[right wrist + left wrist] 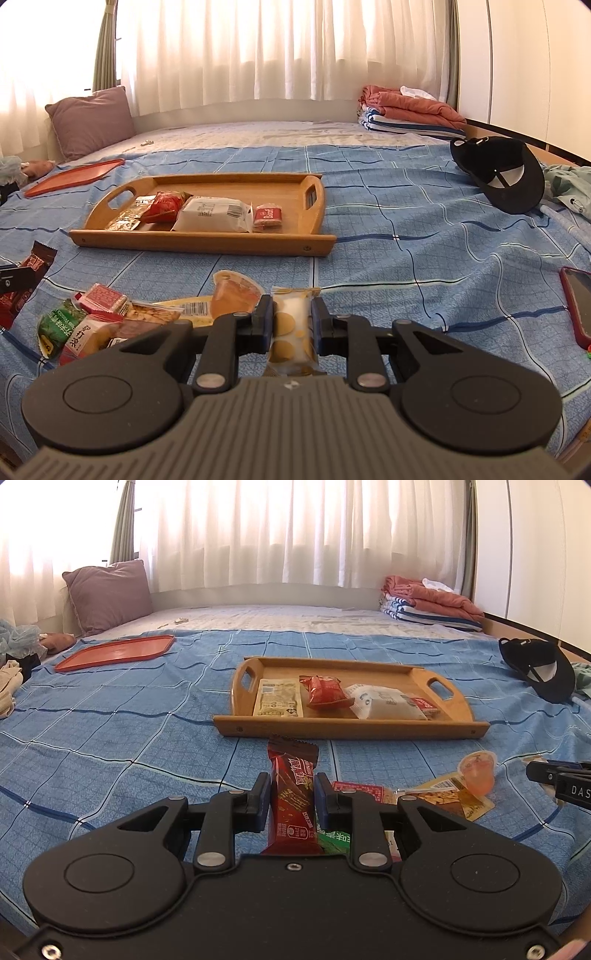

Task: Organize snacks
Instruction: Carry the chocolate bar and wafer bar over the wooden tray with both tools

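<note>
My left gripper (291,788) is shut on a dark red snack bar (293,794), held above the blue bedspread in front of the wooden tray (332,729). My right gripper (291,314) is shut on a white and yellow snack packet (291,325). The wooden tray (199,242) holds several snacks: a red bag (164,206), a white packet (212,214), a small red biscuit pack (269,216). A pile of loose snacks (92,325) with a jelly cup (232,291) lies on the bed left of my right gripper. The left gripper shows at the left edge of the right wrist view (14,280).
An orange tray (118,651) lies far left. A black cap (502,173) sits to the right, a phone in a red case (578,306) at the right edge. A pillow (107,594) and folded clothes (428,602) lie at the back.
</note>
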`<state>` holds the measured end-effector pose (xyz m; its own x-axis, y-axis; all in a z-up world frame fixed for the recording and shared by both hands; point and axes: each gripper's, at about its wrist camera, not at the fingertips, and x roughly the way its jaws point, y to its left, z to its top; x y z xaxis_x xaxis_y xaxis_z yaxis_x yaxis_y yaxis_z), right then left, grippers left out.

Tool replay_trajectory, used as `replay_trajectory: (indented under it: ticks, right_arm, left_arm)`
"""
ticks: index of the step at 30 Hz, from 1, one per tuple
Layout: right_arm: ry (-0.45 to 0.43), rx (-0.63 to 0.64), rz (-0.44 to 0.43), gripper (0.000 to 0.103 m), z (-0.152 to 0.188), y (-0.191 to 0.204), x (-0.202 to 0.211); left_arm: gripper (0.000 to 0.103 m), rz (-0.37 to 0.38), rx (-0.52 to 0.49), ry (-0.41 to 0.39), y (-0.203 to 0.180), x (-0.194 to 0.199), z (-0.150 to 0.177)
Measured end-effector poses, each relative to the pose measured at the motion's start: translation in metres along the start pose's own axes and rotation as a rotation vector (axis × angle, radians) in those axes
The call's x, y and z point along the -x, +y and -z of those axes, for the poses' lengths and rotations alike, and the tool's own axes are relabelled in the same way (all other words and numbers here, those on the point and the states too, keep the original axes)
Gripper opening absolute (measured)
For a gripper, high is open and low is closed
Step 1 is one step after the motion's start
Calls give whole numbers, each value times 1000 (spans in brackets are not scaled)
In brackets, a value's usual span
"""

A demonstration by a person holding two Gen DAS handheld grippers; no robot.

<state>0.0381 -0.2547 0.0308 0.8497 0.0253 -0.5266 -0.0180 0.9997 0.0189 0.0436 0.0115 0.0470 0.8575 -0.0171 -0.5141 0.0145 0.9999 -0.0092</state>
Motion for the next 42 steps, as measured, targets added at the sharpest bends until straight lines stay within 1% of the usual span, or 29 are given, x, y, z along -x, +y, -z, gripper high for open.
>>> replay_trajectory:
  ticks: [17, 29, 36, 38, 42]
  right_arm:
    - [-22, 7, -11, 26, -8, 6, 3]
    - [-20, 28, -22, 26, -8, 12, 2]
    - [-21, 14, -36, 26, -21, 11, -7]
    - [-22, 10, -38, 26, -28, 11, -12]
    - [-18, -9, -48, 26, -44, 9, -27]
  left_arm:
    - [24, 9, 9, -36, 5, 3, -11]
    - [24, 17, 9, -28, 6, 1, -14]
    - [24, 33, 10, -11, 8, -14, -33]
    - [24, 39, 9, -11, 9, -21, -43]
    - [24, 61, 44, 9, 14, -39, -65]
